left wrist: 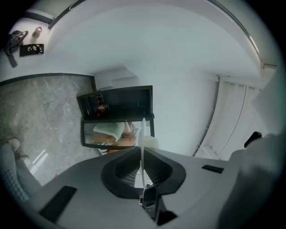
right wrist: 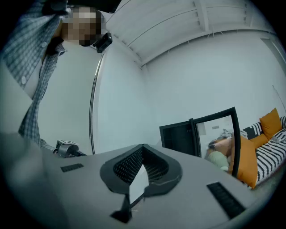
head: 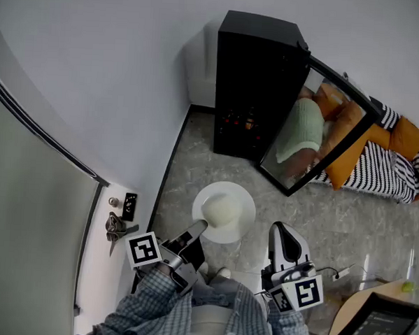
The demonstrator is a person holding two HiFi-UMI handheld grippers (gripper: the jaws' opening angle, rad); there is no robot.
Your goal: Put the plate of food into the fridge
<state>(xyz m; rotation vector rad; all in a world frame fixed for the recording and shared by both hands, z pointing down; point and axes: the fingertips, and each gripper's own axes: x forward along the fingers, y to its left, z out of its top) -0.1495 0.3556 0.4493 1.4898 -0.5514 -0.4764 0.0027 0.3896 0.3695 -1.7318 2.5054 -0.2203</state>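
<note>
Mid-carry, short of open fridge: left gripper clamped on plate rim, food aboard; right gripper closed, empty. Next likely: step closer, slide plate level inside.

Your white plate, a pale mound of food at its centre, hangs level above the floor, near rim pinched in your left gripper. Ahead, the black fridge stands with its glass door swung open.
</note>
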